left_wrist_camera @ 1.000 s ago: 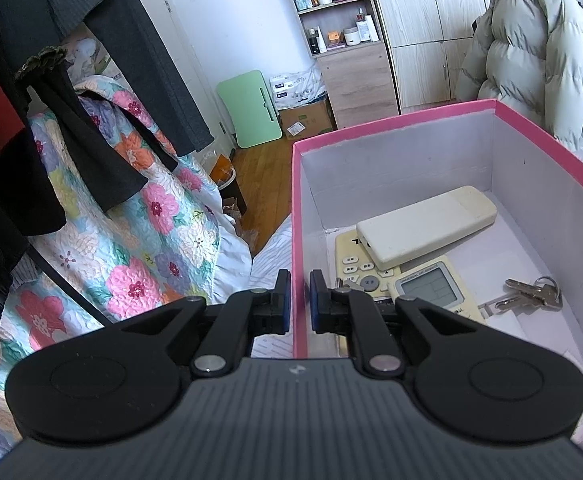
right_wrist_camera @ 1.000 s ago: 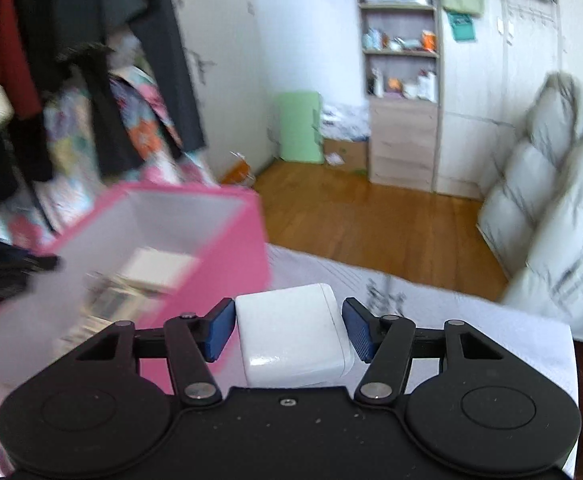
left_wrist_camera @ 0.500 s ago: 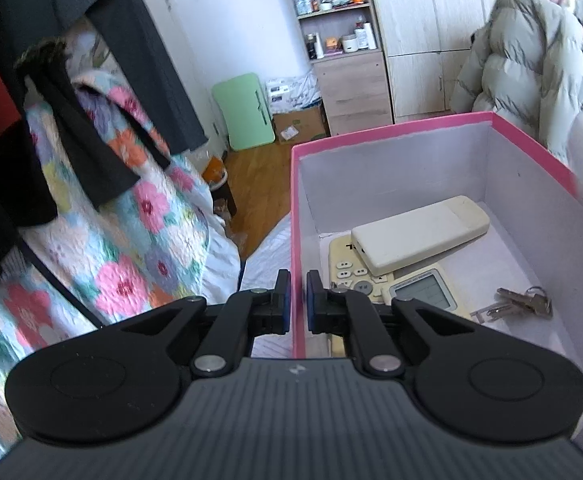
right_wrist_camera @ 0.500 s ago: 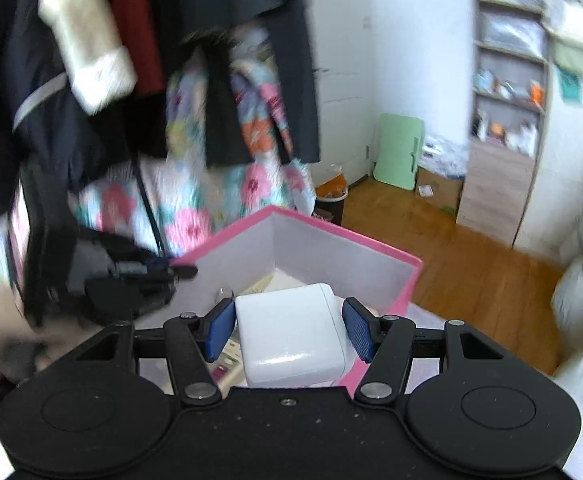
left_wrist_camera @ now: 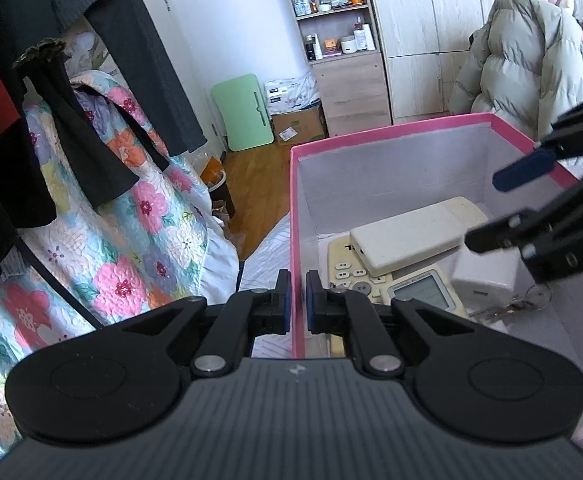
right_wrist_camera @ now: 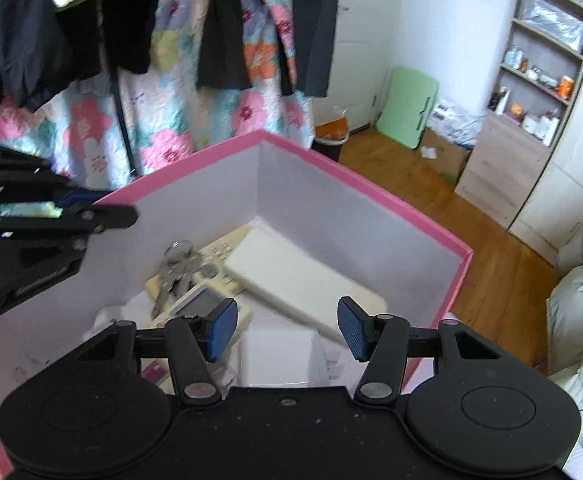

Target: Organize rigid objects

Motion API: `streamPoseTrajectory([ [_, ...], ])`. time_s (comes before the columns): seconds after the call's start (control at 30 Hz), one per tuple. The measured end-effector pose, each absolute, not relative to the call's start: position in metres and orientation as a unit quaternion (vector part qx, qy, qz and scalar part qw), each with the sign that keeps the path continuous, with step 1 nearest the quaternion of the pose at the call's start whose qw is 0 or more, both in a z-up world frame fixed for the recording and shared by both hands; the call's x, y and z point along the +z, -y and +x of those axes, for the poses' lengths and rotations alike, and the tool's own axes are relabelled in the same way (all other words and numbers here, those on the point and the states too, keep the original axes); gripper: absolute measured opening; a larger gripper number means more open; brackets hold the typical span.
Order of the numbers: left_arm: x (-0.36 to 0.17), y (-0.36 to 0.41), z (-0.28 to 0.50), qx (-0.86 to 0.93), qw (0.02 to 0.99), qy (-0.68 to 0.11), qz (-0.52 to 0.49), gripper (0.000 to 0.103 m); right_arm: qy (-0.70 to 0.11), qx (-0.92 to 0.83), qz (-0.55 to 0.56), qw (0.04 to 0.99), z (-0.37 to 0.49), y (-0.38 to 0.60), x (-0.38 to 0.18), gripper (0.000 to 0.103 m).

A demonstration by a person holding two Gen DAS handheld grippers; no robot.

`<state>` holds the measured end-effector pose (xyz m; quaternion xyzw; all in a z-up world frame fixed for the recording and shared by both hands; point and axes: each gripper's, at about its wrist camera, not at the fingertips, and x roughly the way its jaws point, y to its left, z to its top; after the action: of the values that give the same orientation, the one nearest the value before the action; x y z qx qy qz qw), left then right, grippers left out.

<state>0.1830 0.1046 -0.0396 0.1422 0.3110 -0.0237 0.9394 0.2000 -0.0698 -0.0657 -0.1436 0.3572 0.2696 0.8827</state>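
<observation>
While the white charger block lay on the floor of the pink box, we found it hard against the display remote and just beside the keys, near the right-hand wall. Whether it rested flat or was propped on the key ring, we could not tell. A second, plain white remote lay across the upper end of the display remote.

Directly above the block hung the right gripper. Its jaws stood roughly half open, with both blue pads clear of the block and nothing held between them. The left gripper had its jaws nearly closed on the near wall of the box, one pad outside and one inside, which steadied the box on the striped sheet.

We judged the placing step complete and identified these hazards:

1. Had the right jaws narrowed before lifting, a pad could have caught a corner of the block and dragged it out.
2. A sideways withdrawal could have struck the right-hand wall and shoved the box.
3. Since the sheet gave soft support, an early release by the left jaws could have let the box shift or tip.
4. If the block sat on the key ring, it could have slid once disturbed.
</observation>
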Motion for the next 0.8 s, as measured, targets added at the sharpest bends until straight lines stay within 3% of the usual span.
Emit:
streamPoseTrajectory([
  [0.23,-0.039,-0.103,0.183,-0.019,0.938,-0.314,0.147,0.007,-0.308,0.262,-0.063,0.913,0.184,0.099,-0.035,0.062],
  [0.5,-0.041,-0.101,0.183,-0.018,0.939,-0.310,0.148,0.007,-0.254,0.201,0.047,0.945,0.095,0.164,-0.015,0.066],
  [0.8,-0.041,-0.105,0.184,-0.024,0.939,-0.313,0.139,0.008,-0.274,0.167,0.080,0.944,0.051,0.191,-0.032,0.067],
])
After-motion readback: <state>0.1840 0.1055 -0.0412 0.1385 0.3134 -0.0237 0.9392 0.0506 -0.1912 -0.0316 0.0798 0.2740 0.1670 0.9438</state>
